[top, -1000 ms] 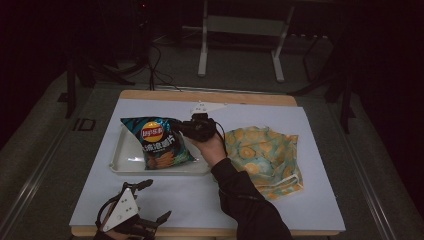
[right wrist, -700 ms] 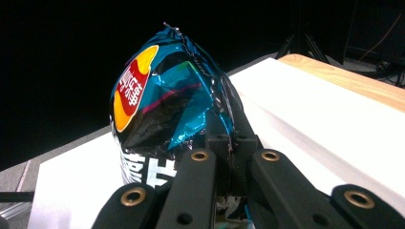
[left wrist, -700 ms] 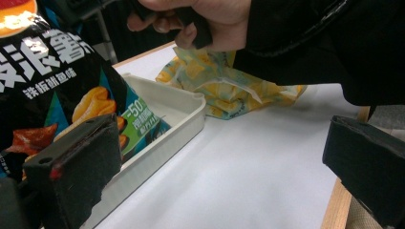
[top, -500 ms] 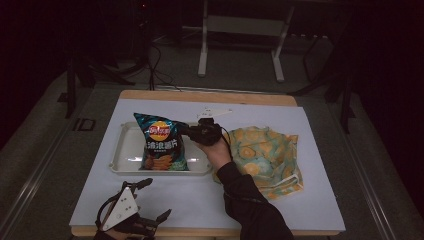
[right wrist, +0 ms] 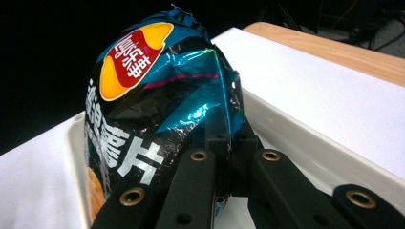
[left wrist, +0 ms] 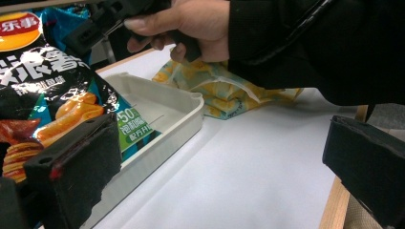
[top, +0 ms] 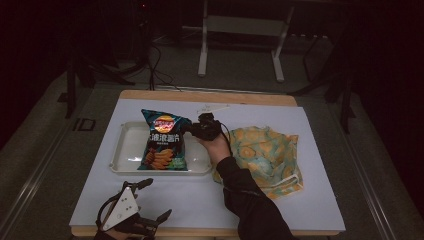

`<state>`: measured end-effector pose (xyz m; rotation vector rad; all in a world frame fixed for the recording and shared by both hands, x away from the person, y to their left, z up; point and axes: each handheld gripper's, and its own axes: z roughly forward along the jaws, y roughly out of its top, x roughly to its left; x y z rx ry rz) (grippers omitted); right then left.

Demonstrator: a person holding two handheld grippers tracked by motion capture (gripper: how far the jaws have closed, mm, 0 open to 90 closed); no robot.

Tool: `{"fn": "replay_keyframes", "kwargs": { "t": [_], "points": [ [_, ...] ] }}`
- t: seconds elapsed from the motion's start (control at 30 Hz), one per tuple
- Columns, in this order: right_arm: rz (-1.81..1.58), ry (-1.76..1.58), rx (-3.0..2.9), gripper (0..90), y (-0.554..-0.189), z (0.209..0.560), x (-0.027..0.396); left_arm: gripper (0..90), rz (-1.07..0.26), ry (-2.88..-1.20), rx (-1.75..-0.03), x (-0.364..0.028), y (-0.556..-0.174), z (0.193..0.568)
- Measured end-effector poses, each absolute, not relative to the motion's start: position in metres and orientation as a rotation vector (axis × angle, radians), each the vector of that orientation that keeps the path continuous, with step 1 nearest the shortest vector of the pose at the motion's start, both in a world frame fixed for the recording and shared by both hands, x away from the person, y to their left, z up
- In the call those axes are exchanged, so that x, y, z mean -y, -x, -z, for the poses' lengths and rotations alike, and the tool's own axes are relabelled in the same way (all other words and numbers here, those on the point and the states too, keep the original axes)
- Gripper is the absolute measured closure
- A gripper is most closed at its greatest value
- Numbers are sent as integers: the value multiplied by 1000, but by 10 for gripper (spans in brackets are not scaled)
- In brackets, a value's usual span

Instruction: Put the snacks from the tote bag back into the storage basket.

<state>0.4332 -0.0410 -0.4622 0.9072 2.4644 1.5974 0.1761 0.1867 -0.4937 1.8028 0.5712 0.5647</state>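
One chip bag (right wrist: pixel 157 109) (upright) between right gripper (right wrist: pixel 228 143) jaws

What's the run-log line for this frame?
right tool: shut on chip bag | bag: over white tray | left tool: open, idle

**Black hardware, dark sleeve**

The left gripper (top: pixel 131 216) is black, topped by a grey three-cornered plate with small dark holes. Its jaws are blocky, matte pads (one edge flecked red). The right gripper (right wrist: pixel 229 143) shows black linkage arms with brass-ringed screws. The person's right hand (top: pixel 216 146) emerges from a black sleeve (top: pixel 247 200).
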Motion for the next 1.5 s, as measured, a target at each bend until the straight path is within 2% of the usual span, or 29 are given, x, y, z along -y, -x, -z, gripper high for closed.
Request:
{"fn": "replay_keyframes", "kwargs": {
  "t": [0.27,0.77,1.03,1.37,1.5],
  "points": [
    [-1516,-941,-2445,754,-439,459,43,1,-561,-1802,-572,-187,-176,494],
    [-1398,-923,-2442,630,-433,442,65,1,-560,-1805,-577,-186,-177,494],
    [-1392,-891,-2439,474,-427,426,90,1,-558,-1804,-580,-186,-177,494],
    [-1414,-893,-2431,172,-422,409,124,1,-559,-1808,-585,-186,-178,495],
    [-1442,-875,-2418,133,-418,403,137,1,-559,-1814,-584,-185,-178,494]
  ]
}}
